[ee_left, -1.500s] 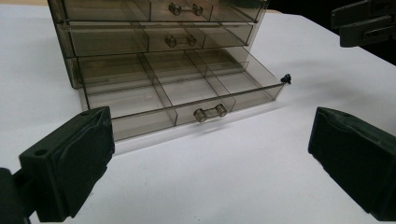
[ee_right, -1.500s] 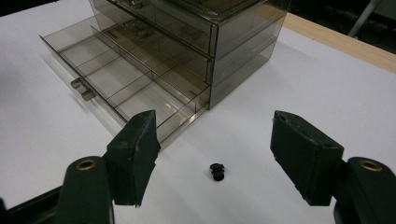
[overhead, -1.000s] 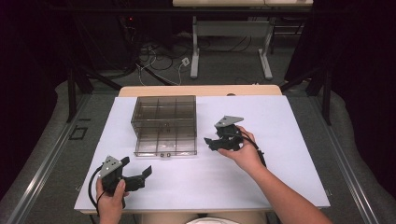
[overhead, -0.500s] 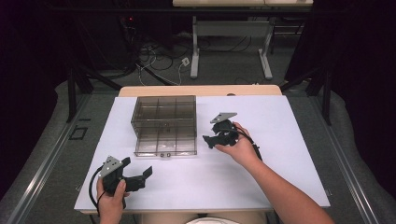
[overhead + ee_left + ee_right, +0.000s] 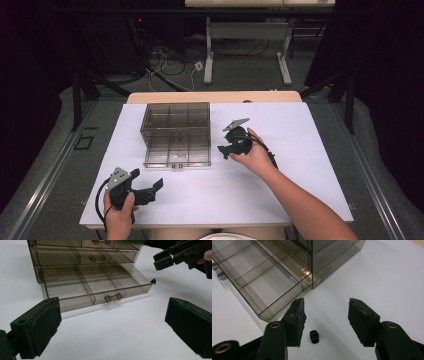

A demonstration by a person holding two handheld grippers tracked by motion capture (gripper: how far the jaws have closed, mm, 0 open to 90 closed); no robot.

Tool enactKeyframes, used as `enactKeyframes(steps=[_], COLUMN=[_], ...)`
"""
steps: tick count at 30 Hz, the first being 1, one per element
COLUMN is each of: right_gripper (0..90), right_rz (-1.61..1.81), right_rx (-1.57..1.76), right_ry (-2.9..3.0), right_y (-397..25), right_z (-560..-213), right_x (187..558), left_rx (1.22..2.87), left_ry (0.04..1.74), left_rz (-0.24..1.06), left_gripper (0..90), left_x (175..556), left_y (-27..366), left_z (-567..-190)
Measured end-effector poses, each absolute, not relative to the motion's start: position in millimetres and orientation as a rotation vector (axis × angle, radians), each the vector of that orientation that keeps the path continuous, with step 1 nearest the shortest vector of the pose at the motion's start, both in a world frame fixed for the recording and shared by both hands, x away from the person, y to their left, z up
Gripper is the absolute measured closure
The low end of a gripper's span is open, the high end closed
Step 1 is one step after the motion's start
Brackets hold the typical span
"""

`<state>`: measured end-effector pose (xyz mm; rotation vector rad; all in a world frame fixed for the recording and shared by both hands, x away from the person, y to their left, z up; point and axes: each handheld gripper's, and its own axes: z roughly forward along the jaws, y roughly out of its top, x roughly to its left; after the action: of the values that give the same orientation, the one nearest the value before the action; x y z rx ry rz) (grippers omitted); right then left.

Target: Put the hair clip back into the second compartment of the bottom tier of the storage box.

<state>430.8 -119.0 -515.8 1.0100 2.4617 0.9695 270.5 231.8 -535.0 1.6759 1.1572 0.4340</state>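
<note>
Black tools point(image 5: 226, 148); grey plates point(image 5: 236, 123); brass screws point(image 5: 275, 325).

left claw point(image 5: 150, 189): jaws spread, low near person | right claw point(image 5: 226, 149): jaws apart, arm extended

Quick count: 1 smoky clear drawer box point(image 5: 176, 131) w/ 3 drawers stacked, bottom drawer point(image 5: 96, 287) pulled out, 6 compartments in it (2 rows x 3). 3 knobs visible, 1 per drawer. 1 tiny black part point(image 5: 314, 336) on the table point(image 5: 280, 180). 2 grippers: left point(image 5: 150, 189), right point(image 5: 224, 150).
</note>
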Motion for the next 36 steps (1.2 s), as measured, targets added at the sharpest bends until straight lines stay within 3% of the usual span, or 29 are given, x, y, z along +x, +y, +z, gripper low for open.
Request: enactKeyframes(steps=[36], right_gripper=[65.2], right_rz=[0.901], right_rx=[1.049], right_ry=[2.606], right_y=[-112.5], right_z=[-538.8], right_x=[435.9], left_rx=[1.674], left_ry=[1.163], left_rz=[0.432], left_gripper=[0.8], left_x=[270.1], left_y=[232.9], left_z=[-535.3])
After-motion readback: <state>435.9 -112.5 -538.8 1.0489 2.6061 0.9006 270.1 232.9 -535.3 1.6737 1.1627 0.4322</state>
